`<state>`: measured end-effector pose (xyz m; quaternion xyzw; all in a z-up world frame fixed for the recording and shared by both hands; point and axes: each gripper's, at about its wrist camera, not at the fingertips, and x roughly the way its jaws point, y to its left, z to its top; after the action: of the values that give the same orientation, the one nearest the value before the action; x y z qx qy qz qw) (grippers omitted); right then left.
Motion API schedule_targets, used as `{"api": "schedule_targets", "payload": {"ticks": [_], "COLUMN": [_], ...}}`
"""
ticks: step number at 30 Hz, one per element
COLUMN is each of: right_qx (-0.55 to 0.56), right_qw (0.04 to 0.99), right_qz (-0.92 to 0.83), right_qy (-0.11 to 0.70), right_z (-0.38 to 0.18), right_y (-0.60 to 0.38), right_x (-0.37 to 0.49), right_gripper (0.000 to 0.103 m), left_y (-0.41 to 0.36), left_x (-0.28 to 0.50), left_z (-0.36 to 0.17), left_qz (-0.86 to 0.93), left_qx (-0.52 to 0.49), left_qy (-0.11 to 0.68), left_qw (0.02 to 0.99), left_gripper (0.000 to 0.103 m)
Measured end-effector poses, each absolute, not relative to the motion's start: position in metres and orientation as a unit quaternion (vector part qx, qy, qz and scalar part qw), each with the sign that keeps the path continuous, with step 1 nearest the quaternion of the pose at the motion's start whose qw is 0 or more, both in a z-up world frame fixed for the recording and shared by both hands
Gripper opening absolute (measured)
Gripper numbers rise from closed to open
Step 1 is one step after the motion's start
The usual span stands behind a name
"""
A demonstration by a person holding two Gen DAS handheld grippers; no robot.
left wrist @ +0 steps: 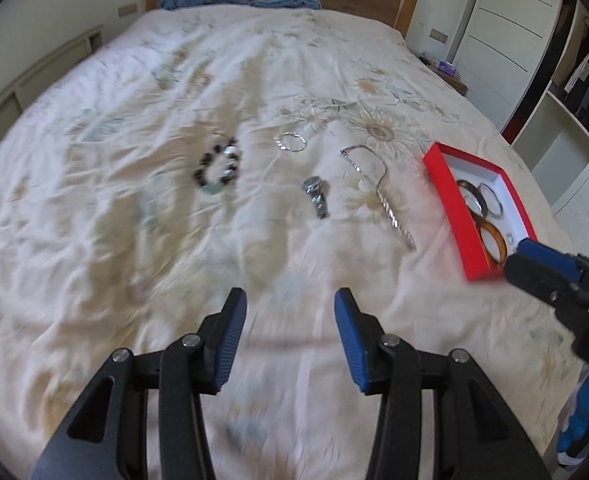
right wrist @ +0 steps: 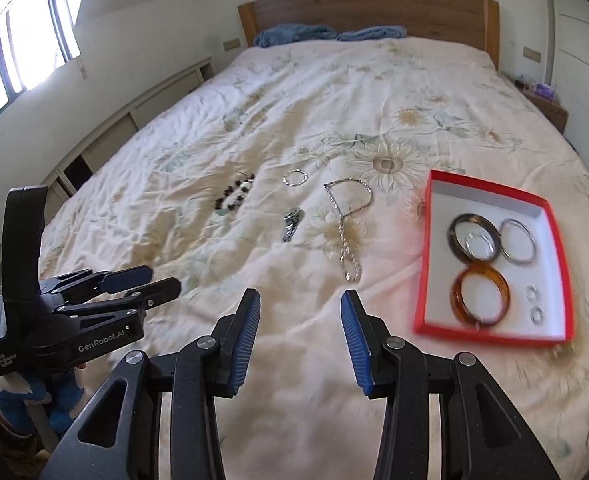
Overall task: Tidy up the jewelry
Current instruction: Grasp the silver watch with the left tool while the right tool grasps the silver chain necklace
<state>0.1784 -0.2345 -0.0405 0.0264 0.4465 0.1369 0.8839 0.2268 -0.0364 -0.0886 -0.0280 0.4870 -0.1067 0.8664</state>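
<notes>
A red box (right wrist: 422, 252) with a white inside lies on the bed at the right; it also shows in the left wrist view (left wrist: 452, 204). It holds a dark bangle (right wrist: 454, 226), a silver bangle (right wrist: 517, 242), an amber bangle (right wrist: 479, 294) and two small rings (right wrist: 534, 304). On the bedspread lie a beaded bracelet (right wrist: 234, 196), a thin silver bangle (right wrist: 295, 178), a watch (right wrist: 292, 220) and a silver necklace (right wrist: 348, 220). My left gripper (left wrist: 290, 308) is open and empty above the bed. My right gripper (right wrist: 301, 308) is open and empty, left of the box.
The bed (right wrist: 334, 100) has a floral cover, a wooden headboard (right wrist: 366, 12) and blue pillows (right wrist: 294, 34). A low shelf unit (right wrist: 134, 112) runs along the left wall under a window. A wardrobe (left wrist: 510, 20) and nightstand (right wrist: 546, 104) stand at the right.
</notes>
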Motion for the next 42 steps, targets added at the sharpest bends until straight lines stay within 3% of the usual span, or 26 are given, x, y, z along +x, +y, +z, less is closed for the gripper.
{"api": "schedule_targets", "payload": {"ticks": [10, 17, 21, 25, 28, 32, 42], "right_qx": [0.013, 0.009, 0.002, -0.007, -0.007, 0.003, 0.055], "right_qw": [0.864, 0.847, 0.838, 0.831, 0.83, 0.832, 0.845], "right_qz": [0.135, 0.141, 0.142, 0.141, 0.137, 0.138, 0.151], "right_qy": [0.486, 0.513, 0.527, 0.539, 0.54, 0.537, 0.51], "right_z": [-0.096, -0.131, -0.146, -0.158, -0.164, -0.162, -0.124], "right_y": [-0.24, -0.234, -0.228, -0.22, -0.219, -0.22, -0.23], "right_x": [0.277, 0.312, 0.325, 0.332, 0.334, 0.332, 0.299], "right_gripper": [0.033, 0.031, 0.029, 0.027, 0.021, 0.007, 0.005], "left_y": [-0.062, -0.078, -0.082, -0.079, -0.075, -0.074, -0.056], "left_x": [0.344, 0.377, 0.383, 0.385, 0.385, 0.38, 0.346], "left_z": [-0.137, -0.164, -0.174, -0.18, -0.182, -0.178, -0.138], "left_qz": [-0.143, -0.168, -0.174, -0.175, -0.179, -0.181, -0.167], "left_qx": [-0.044, -0.038, -0.029, -0.031, -0.037, -0.044, -0.06], "left_qy": [0.506, 0.515, 0.515, 0.512, 0.508, 0.501, 0.486], "left_qw": [0.85, 0.84, 0.839, 0.84, 0.842, 0.845, 0.856], "left_gripper": [0.044, 0.043, 0.041, 0.019, 0.019, 0.018, 0.018]}}
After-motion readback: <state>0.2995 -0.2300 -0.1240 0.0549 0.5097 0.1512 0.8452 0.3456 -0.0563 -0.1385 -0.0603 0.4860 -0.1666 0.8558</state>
